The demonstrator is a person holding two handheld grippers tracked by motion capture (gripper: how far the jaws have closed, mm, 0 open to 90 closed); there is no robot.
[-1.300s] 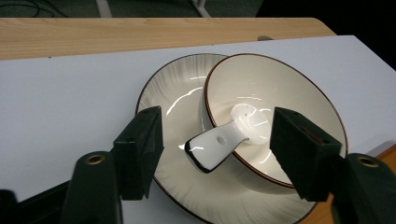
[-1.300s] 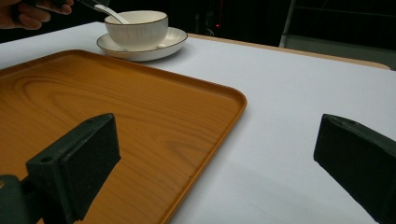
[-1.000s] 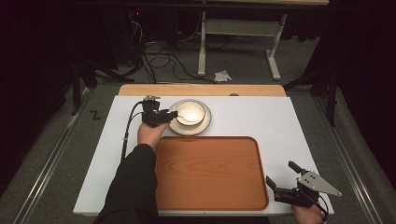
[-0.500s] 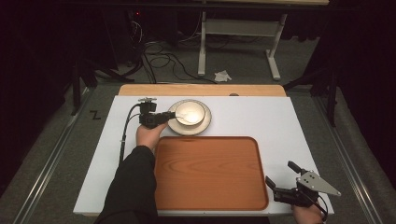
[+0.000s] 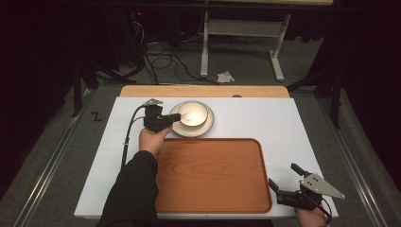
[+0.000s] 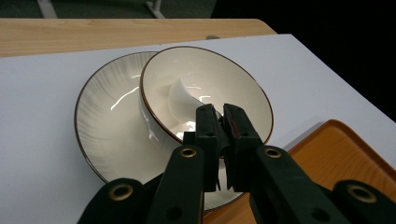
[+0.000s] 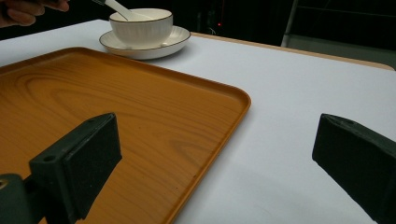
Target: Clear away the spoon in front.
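Counter [image 5: 265, 118]: white top, with a light wooden strip seen along its far edge in the high view.

Tray [image 5: 213, 175]: orange-brown wood grain, rectangular with rounded corners and a raised rim, laid flat on the near half of the counter.

Saucer [image 5: 204, 128]: cream, ribbed, with a dark rim line; set on the counter just beyond the far edge of the tray, left of centre.

Bowl [image 5: 193, 114]: cream with a brown rim, seated on the saucer, toward its far side.

Spoon [image 6: 180, 95]: white ceramic, its bowl end seen lying inside the bowl and its handle rising toward the near rim.

Left tool [image 5: 173, 117]: held in the left hand [image 5: 152, 139] at the left edge of the saucer, pointed toward the bowl. In the left gripper view the jaws are drawn nearly together over the near rim of the bowl, pinched on the spoon handle, which is largely hidden between the pads. A dark sleeve [image 5: 132, 194] is seen running back to the bottom edge of the high view.

Right tool [image 5: 283, 179]: held low at the near right corner of the counter, just beside the right edge of the tray. Its jaws are spread wide with nothing between them; in the right gripper view one pad is seen over the tray and the other over bare counter.
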